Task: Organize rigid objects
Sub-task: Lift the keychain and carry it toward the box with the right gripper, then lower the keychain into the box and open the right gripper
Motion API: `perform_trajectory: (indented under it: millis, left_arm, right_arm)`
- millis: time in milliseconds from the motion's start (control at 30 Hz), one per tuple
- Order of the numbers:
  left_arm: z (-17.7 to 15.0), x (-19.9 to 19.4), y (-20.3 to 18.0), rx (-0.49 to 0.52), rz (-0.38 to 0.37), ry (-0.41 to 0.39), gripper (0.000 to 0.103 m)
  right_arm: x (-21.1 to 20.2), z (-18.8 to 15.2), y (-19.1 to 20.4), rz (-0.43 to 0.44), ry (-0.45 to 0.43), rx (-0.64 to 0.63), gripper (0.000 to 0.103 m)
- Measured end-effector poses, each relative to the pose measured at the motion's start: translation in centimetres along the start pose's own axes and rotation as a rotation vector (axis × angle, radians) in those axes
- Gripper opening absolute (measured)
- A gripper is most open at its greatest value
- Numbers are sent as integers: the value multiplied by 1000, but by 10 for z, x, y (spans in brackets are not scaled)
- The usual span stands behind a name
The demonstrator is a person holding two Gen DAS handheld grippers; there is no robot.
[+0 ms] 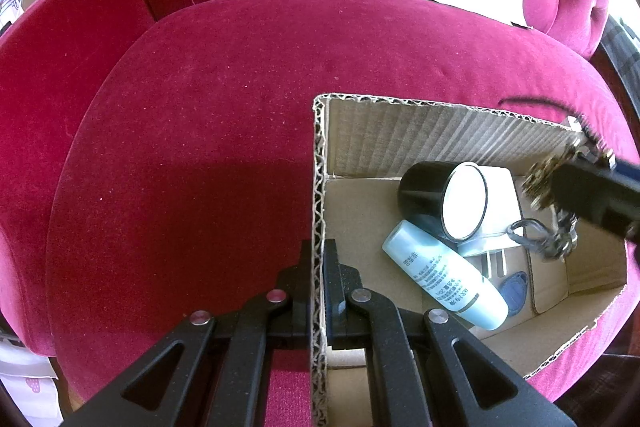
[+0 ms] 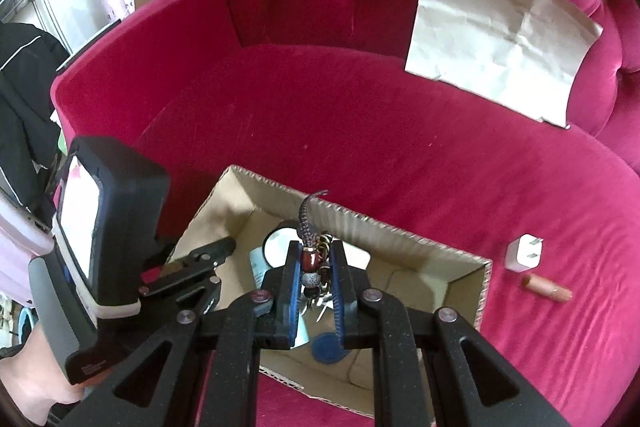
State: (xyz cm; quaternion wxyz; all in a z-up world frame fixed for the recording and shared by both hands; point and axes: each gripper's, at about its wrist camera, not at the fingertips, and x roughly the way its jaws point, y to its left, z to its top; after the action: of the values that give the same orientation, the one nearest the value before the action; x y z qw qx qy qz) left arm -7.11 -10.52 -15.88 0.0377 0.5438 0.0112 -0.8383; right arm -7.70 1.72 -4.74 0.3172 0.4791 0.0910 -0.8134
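Two hand-held grippers work over a cardboard box (image 1: 320, 187) on a crimson velvet sofa (image 1: 200, 147). The left hand-held gripper (image 1: 317, 291), low centre in its own view, is clamped on the box's near wall, steadying it. The right hand-held gripper (image 2: 316, 267), centre of the right wrist view, is closed on a beaded keychain (image 2: 312, 263) hanging above the open box. Several items already lie inside: a black jar (image 1: 444, 199), a pale blue bottle (image 1: 444, 285), a white adapter (image 1: 500, 183) and a blue tag (image 1: 516, 287). Judging by what remains, the job is well advanced but unfinished: a white plug (image 2: 524, 253) and a lipstick (image 2: 546, 289) lie on the sofa seat at right, beside the box.
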Motion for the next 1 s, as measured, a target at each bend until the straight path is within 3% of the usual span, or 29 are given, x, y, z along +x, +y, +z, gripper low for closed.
perform_trajectory:
  millis: [333, 700, 733, 800, 1000]
  left_arm:
    - [0, 0, 0, 1, 0, 0, 4]
    - [0, -1, 1, -1, 1, 0, 4]
    - [0, 0, 0, 0, 2, 0, 4]
    - [0, -1, 0, -1, 2, 0, 4]
    - [0, 0, 1, 1, 2, 0, 4]
  right_arm:
    - [18, -7, -2, 5, 59, 10, 13]
    - [16, -8, -5, -11, 50, 2, 16]
    - [16, -8, -5, -22, 48, -3, 20]
    - [14, -9, -5, -46, 35, -7, 55]
    - [12, -7, -10, -63, 27, 6, 86]
